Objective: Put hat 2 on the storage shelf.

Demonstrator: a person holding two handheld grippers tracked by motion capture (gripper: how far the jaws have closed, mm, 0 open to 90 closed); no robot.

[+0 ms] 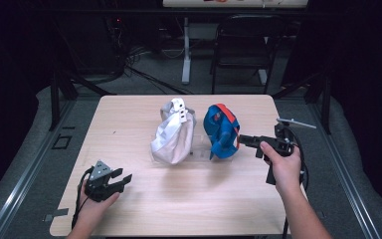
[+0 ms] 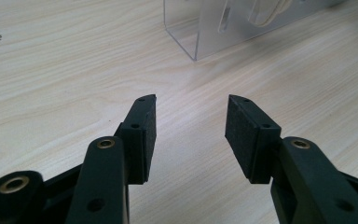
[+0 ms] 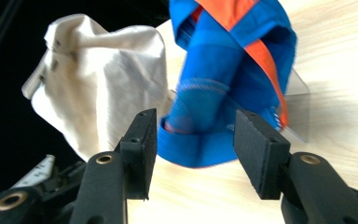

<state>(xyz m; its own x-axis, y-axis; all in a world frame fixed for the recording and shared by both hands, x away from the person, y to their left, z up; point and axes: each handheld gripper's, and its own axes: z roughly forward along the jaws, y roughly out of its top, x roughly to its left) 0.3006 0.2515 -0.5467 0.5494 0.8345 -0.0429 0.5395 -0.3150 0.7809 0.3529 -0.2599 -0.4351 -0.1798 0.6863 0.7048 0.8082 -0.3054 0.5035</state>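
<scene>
A beige cloth cap (image 1: pixel 174 137) and a blue cap with orange stripes (image 1: pixel 221 132) hang side by side on a clear plastic stand (image 2: pixel 200 28) at the middle of the wooden table (image 1: pixel 129 119). My right gripper (image 1: pixel 241 140) is level at the blue cap's right side and points left at it. In the right gripper view its jaws (image 3: pixel 196 112) stand open, and the blue cap's (image 3: pixel 228 70) lower edge lies just beyond the gap, with the beige cap (image 3: pixel 98 79) to its left. My left gripper (image 1: pixel 123 181) rests low at the front left, open and empty (image 2: pixel 192 98).
Bare wood surrounds the stand on all sides. A corner of the clear stand (image 3: pixel 298 107) juts out at the blue cap's right. Beyond the table's far edge stand a black chair (image 1: pixel 243 40) and a white post (image 1: pixel 186 50), with cables on the floor.
</scene>
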